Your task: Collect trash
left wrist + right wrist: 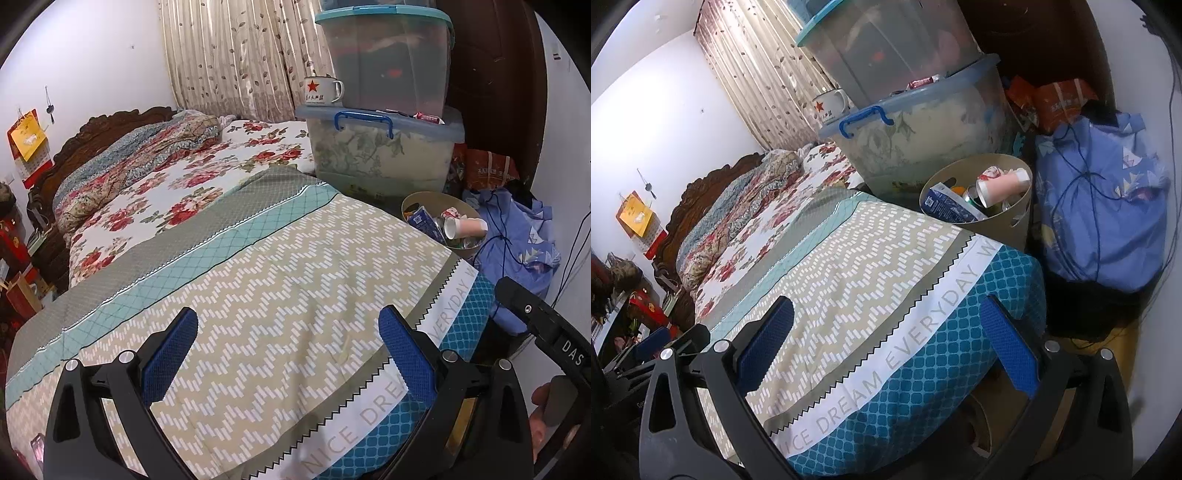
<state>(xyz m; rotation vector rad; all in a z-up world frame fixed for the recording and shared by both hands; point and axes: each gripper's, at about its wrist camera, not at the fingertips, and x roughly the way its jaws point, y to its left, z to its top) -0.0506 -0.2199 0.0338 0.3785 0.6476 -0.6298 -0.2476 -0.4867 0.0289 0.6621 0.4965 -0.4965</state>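
Both grippers, left (288,354) and right (886,343), hang over the bed (280,266) with jaws wide apart and empty. The bin (1004,229) stands upright off the bed's far corner, holding a pink cup (1001,186) lying sideways, mouth toward the bed, beside a blue carton (945,205)

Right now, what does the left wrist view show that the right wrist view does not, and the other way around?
Only the left wrist view shows the person's hand at the lower right edge, beside the other black tool. Only the right wrist view shows the whole blue cloth bundle and the side wall of the trash bin. Both show the bed cover, the pink paper cup in the bin, the star mug, the stacked storage boxes, and open, empty fingers.
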